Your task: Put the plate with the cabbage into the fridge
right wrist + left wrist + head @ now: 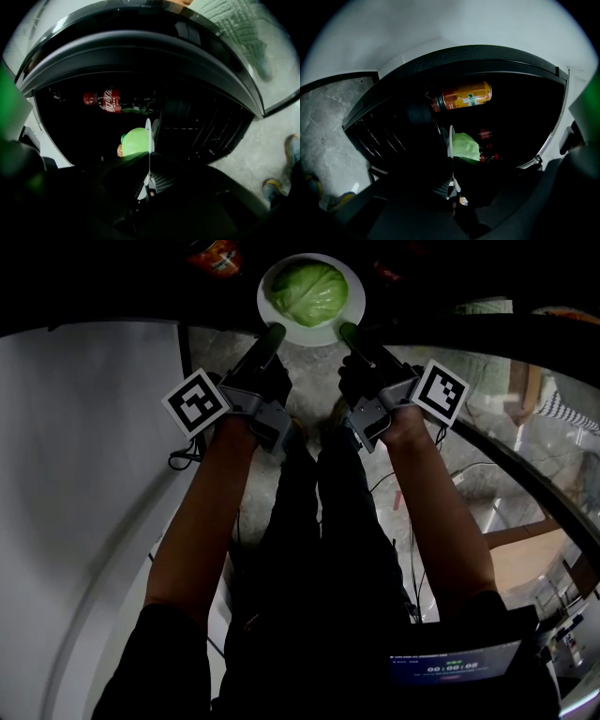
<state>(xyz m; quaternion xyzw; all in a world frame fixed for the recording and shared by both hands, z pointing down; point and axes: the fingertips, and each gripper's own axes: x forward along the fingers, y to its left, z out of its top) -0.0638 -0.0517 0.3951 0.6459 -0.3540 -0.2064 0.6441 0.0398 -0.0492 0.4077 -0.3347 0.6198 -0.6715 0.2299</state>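
A white plate (351, 313) carries a pale green cabbage (309, 292) at the mouth of the dark fridge. My left gripper (273, 334) is shut on the plate's left rim and my right gripper (349, 332) on its right rim. In the left gripper view the plate (451, 140) shows edge-on between the jaws of the left gripper (452, 180), with the cabbage (466, 146) on its right face. In the right gripper view the plate (148, 136) runs into the right gripper (149, 176), and the cabbage (136, 141) sits on its left face.
An orange drink can (464, 97) and small red cans (485, 134) lie inside the fridge, along with a red cola bottle (105, 100). Wire racks (197, 131) line the interior. A white panel (84, 474) stands left, a glass door (525, 427) right.
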